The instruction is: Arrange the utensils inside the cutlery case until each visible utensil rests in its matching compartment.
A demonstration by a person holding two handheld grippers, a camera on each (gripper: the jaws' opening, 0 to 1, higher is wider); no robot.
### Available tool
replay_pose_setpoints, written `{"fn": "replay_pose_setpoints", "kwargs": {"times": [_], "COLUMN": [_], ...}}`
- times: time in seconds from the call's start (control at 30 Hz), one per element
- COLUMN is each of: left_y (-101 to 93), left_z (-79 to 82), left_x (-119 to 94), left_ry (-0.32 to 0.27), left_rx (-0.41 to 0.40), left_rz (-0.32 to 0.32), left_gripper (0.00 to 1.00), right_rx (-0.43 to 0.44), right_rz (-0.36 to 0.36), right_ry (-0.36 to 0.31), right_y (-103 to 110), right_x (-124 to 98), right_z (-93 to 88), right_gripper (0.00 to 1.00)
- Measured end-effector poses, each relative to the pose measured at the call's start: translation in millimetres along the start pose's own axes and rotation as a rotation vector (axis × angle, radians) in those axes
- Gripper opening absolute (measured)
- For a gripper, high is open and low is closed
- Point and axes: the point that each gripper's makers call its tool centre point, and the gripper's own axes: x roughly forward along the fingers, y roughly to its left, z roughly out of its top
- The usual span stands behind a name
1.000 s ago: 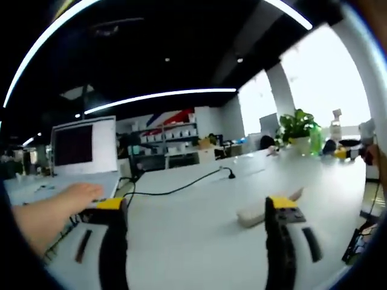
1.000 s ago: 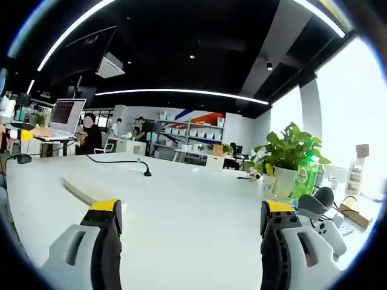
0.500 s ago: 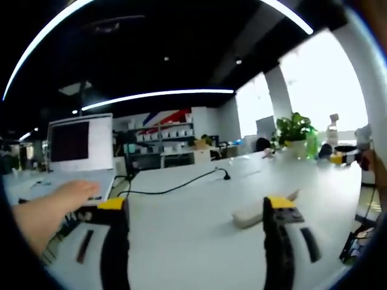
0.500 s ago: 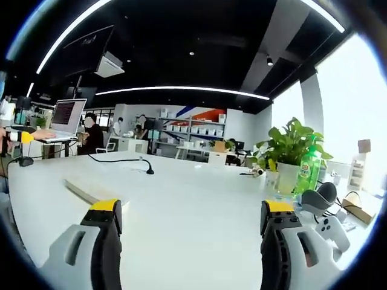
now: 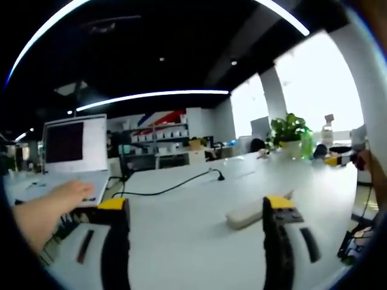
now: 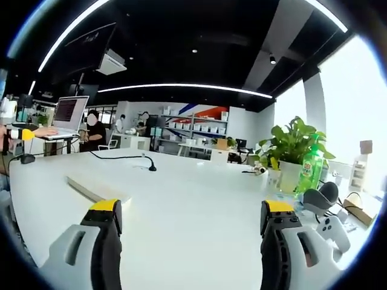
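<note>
Claws both stand wide open and empty: the left claw and the right claw hang low over the white bench. Between them lies a pale flat tray, probably the cutlery case; I can't make out any utensils. Best tip both claws down and find them first. No writing is readable.

Both views skim low across the white table, probably sharing the pale tray.
</note>
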Motion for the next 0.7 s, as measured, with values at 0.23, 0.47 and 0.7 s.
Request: {"fn": "replay_pose_setpoints", "kwargs": {"times": [0.23, 0.47, 0.7], "left_y": [-4.4, -2.3, -1.0], "left_z": [-0.7, 4.3, 3.2], "left_x": [0, -3, -2], "left_ry": [0.006, -0.008, -0.001], "left_rx": [0.009, 0.011, 0.017], "left_rz": [-0.034, -0.034, -0.037], "left_gripper": [0.92, 0.91, 0.92], "right_rx": [-0.012, -0.011, 0.033], "right_rz": [-0.002, 0.026, 0.059], "right_ry": [0.008, 0.012, 0.004], "right_y": [0, 6, 13], "right_x": [0, 1, 3], "right_z": [-1.3, -1.4, -0.8], "right_gripper": [0.99, 0.99, 0.99]}}
